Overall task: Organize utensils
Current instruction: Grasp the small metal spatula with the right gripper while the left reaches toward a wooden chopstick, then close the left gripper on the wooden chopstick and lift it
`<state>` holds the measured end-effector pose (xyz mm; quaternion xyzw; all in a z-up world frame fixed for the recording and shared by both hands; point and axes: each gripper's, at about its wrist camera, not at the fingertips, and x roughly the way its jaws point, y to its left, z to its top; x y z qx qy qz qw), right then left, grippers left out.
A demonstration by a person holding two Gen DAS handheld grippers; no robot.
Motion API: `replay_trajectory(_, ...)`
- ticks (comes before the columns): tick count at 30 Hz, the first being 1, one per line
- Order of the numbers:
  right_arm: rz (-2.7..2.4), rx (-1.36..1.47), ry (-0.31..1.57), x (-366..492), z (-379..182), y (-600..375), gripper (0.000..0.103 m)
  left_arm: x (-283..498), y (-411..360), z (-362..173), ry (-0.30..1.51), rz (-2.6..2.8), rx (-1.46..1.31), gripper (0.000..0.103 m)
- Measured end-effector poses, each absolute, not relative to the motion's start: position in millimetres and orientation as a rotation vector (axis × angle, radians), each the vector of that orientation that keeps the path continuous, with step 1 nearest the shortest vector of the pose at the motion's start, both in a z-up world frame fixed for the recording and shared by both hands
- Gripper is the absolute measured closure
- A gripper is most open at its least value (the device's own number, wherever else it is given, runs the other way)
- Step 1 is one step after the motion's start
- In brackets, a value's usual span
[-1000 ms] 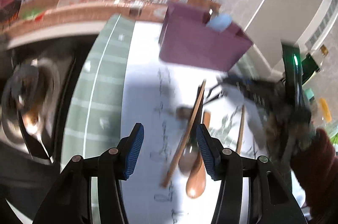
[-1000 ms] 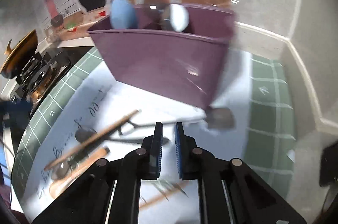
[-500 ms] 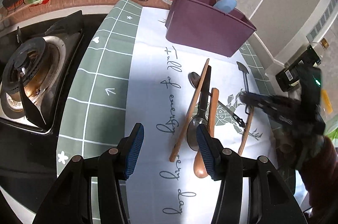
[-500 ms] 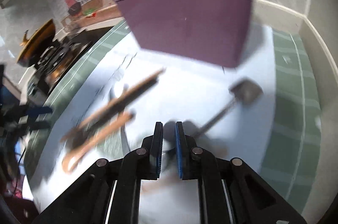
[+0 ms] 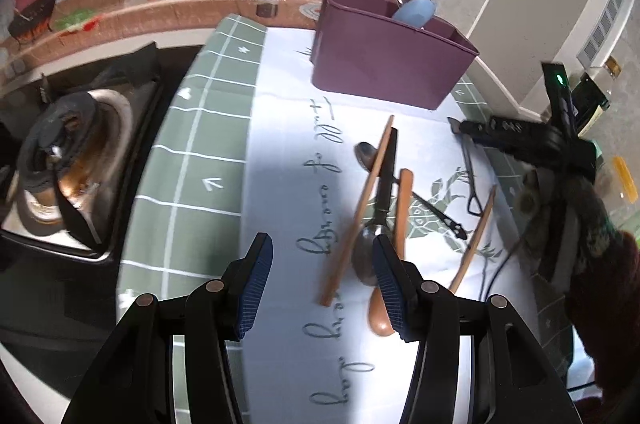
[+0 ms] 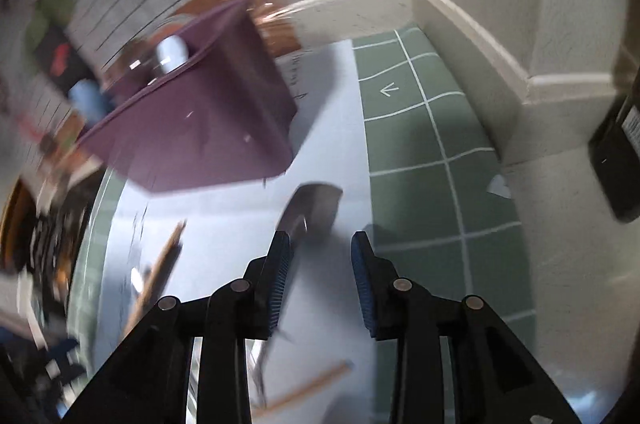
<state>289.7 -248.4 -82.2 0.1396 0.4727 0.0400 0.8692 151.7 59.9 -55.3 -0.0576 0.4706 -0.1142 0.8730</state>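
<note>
Both grippers' jaws apart, empty – right gripper (image 6: 320,280) over spatula (image 6: 316,201); blurred view – risks nudging bin (image 6: 208,127)

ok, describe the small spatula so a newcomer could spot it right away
Start from the purple plastic utensil bin at the back of the white lettered cloth. Off the bin's front right corner lies the small dark metal spatula, its flat blade towards the bin and a thin wire-loop handle trailing towards the viewer. Its neighbours are wooden sticks and round-bowled spoons; it alone has a squarish blade.
</note>
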Motion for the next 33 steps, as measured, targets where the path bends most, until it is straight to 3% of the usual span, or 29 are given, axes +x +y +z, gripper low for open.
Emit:
replay_trajectory(7,0.017,0.005,0.994,306,-84,-200,0.067,148,60,-60,1.008,-0.259,-0.094,0.048)
replay_trajectory(14,0.151,0.002,1.000,277,-74,-211,0.074,169,33,-64,1.067,-0.404,-0.080,0.049)
replay_trajectory(15,0.176,0.007,0.994,267,-71,-214,0.074,175,29,-65,1.076,-0.424,-0.070,0.058)
replay_trajectory(16,0.193,0.007,0.986,258,-68,-217,0.074,180,26,-65,1.076,-0.434,-0.051,0.077)
replay_trajectory(18,0.228,-0.006,0.968,238,-61,-221,0.074,191,18,-64,1.071,-0.429,0.014,0.085)
replay_trajectory(33,0.250,0.006,0.905,186,-41,-244,0.074,240,-19,-85,1.170,-0.439,0.186,0.085)
